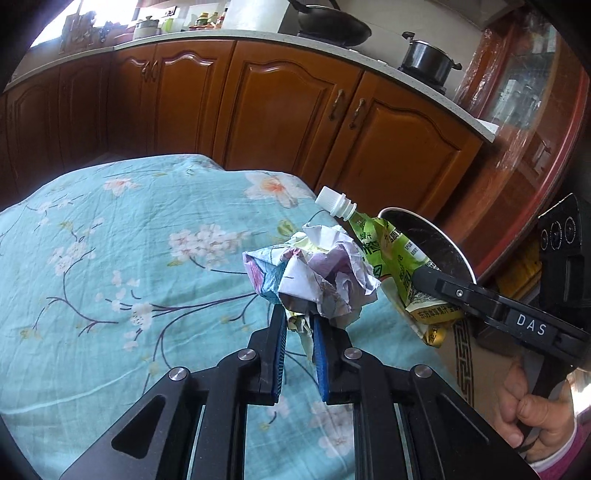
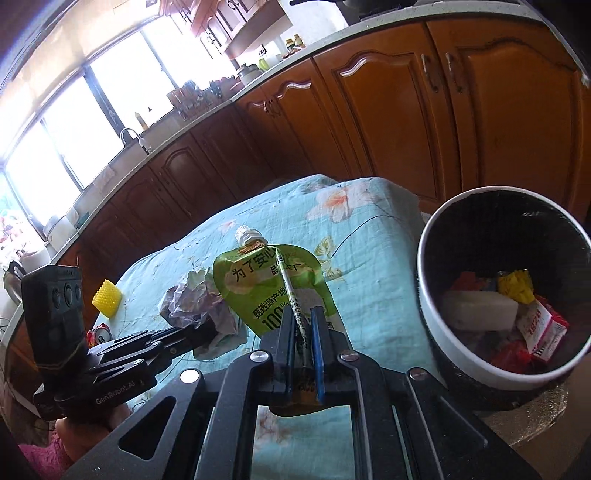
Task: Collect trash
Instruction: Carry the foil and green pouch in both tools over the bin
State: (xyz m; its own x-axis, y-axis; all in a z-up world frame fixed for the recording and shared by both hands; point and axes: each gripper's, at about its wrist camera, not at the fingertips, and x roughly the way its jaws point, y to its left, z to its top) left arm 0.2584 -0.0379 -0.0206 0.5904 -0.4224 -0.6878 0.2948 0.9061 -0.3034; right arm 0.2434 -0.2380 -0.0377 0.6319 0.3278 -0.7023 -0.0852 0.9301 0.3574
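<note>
My left gripper (image 1: 299, 317) is shut on a crumpled paper wad (image 1: 317, 273), held above the floral tablecloth (image 1: 110, 258). The wad also shows in the right wrist view (image 2: 195, 299). My right gripper (image 2: 303, 314) is shut on a green drink pouch (image 2: 273, 288) with a white cap, held up just right of the wad; it also shows in the left wrist view (image 1: 391, 254). A round trash bin (image 2: 436, 295) with a dark liner stands off the table's right edge, holding several wrappers. Its rim shows behind the pouch in the left wrist view (image 1: 443, 236).
A yellow ridged cup (image 2: 107, 297) and a red can (image 2: 99, 334) sit on the table at the left. Wooden kitchen cabinets (image 1: 295, 110) run behind the table. A black pot (image 1: 428, 59) and a wok (image 1: 332, 26) sit on the counter.
</note>
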